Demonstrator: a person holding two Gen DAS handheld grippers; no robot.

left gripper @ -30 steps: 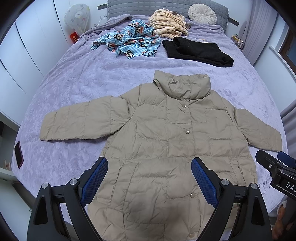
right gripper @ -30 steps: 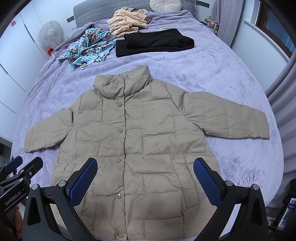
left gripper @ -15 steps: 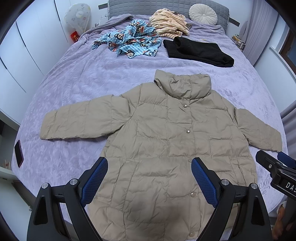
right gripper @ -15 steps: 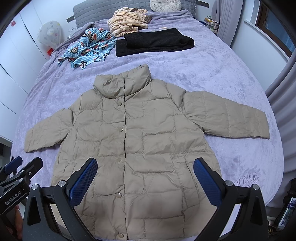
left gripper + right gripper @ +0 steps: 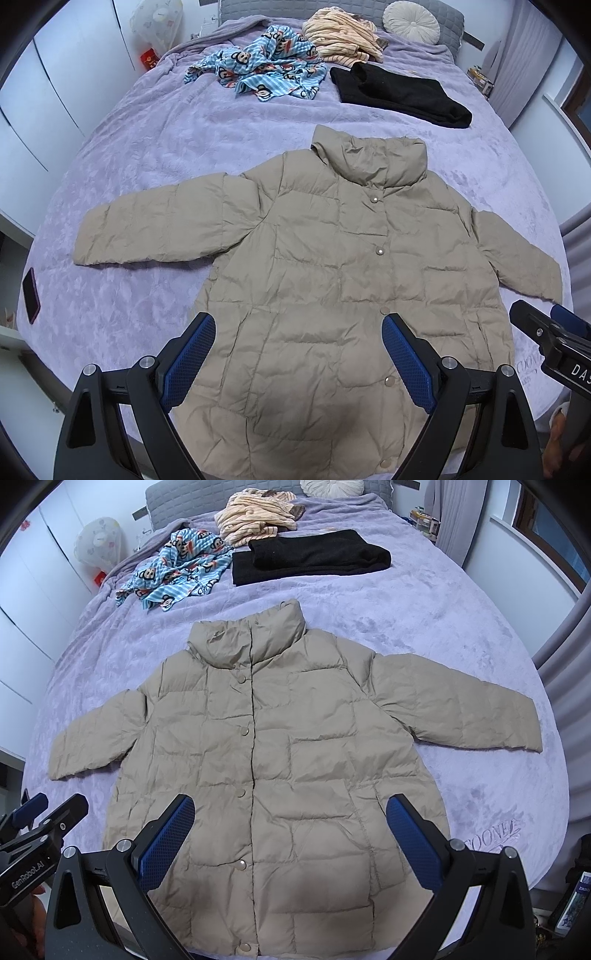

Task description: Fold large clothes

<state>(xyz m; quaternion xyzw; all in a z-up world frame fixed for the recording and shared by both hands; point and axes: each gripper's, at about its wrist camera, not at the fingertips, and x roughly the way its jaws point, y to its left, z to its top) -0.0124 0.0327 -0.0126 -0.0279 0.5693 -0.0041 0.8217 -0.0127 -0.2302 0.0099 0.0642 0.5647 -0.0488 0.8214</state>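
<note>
A wide bed covered in a lilac plush blanket [image 5: 155, 155] carries a beige quilted puffer jacket [image 5: 332, 295] spread flat, sleeves out. Beyond its collar lie a blue monkey-print garment [image 5: 266, 70], a folded black garment [image 5: 399, 96] and a crumpled peach striped garment [image 5: 343, 37]; a round cream cushion [image 5: 412, 22] sits by the headboard.

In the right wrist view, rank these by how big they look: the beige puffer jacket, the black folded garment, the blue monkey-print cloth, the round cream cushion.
1. Beige puffer jacket, largest by far, though also nearest.
2. Black folded garment and blue monkey-print cloth: too alike to rank.
3. Round cream cushion, smallest, but farthest and cut off by the frame edge.
</note>
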